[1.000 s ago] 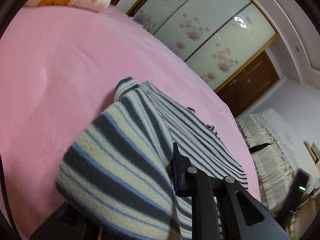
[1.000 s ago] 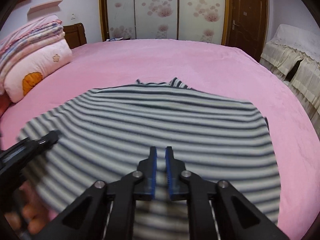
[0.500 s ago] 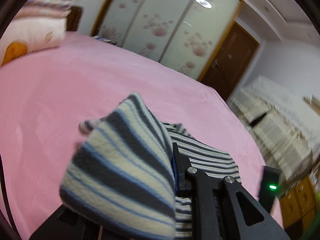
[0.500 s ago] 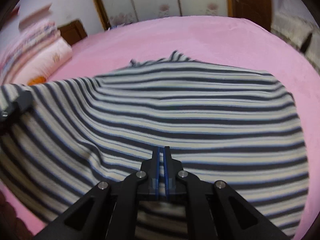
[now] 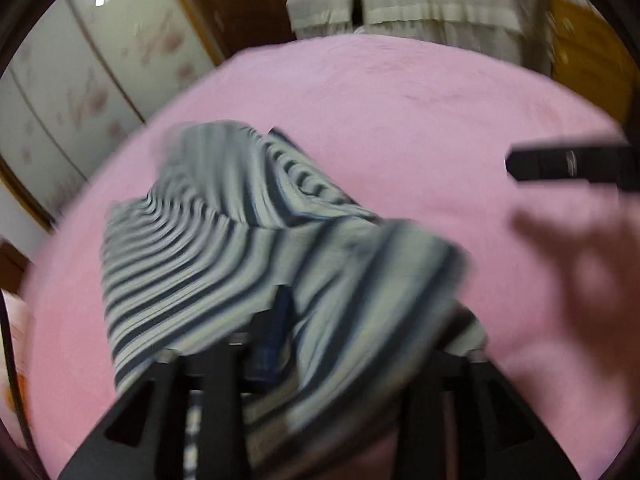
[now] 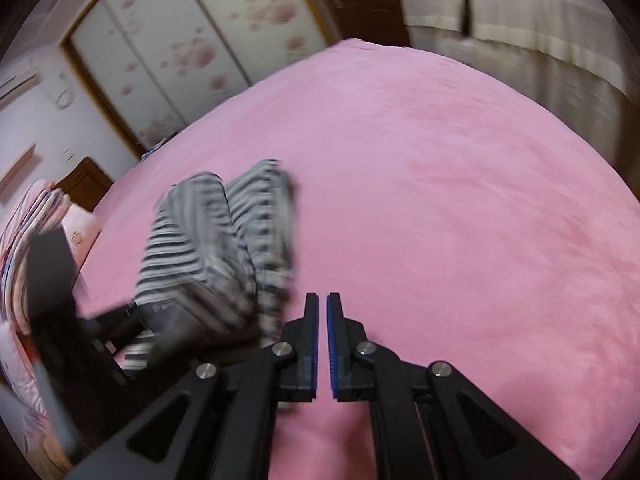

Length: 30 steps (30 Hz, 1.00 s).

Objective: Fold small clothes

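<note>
Writing unreadable (blur); left hand-held gripper (image 5: 360, 320) jaws opening around striped garment (image 5: 224, 232), right hand-held gripper (image 6: 322, 312) closed, empty

both views ride on the grippers, looking forward and steeply down along black fingers at the bottom of each frame. the left wrist view sits close over the striped garment (image 5: 240, 240); the right wrist view has it at left. both share the pink bed (image 6: 440, 180), wardrobe doors (image 6: 192, 52) upper left, beige drapes (image 5: 420, 4) on top.

Striped garment (image 5: 224, 240) motion-blurred, its near edge draped over and hiding the left gripper (image 5: 352, 344) jaws, person's hand (image 5: 592, 280) smeared.
</note>
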Available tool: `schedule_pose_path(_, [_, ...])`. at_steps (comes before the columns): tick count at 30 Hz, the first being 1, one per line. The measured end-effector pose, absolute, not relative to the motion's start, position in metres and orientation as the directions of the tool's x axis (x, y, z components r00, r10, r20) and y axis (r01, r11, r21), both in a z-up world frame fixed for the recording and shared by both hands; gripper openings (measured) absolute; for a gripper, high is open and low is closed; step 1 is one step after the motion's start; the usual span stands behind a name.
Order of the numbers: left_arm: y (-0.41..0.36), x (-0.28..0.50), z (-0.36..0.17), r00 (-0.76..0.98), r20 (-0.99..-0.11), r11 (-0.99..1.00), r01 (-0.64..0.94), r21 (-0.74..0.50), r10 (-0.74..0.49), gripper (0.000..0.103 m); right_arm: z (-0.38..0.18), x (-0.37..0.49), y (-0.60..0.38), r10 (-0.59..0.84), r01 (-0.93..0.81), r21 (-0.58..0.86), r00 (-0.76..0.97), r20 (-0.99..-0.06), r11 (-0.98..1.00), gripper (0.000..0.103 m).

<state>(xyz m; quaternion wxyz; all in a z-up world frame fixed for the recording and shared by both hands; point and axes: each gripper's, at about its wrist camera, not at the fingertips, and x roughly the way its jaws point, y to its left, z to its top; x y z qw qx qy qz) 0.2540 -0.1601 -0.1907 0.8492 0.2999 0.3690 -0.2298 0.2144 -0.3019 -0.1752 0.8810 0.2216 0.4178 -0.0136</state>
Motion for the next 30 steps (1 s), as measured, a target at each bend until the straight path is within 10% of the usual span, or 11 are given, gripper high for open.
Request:
schedule_pose_path(13, [-0.064, 0.199, -0.134, 0.731, -0.638, 0.9, 0.414, 0.137, -0.239, 0.068, -0.159, 0.197, -0.283, 0.263, 0.105, 0.434, 0.661, -0.703, 0.895, 0.006])
schedule_pose_path(19, [0.002, 0.201, -0.155, 0.698, -0.686, 0.96, 0.279, -0.006, -0.206, 0.069, -0.156, 0.2, -0.259, 0.331, 0.032, 0.455, 0.642, -0.692, 0.89, 0.027])
schedule_pose_path(30, [0.057, 0.21, -0.191, 0.618, -0.713, 0.943, 0.191, -0.272, -0.331, 0.069, -0.186, 0.209, -0.242, 0.347, 0.051, 0.45, 0.562, -0.751, 0.891, 0.027])
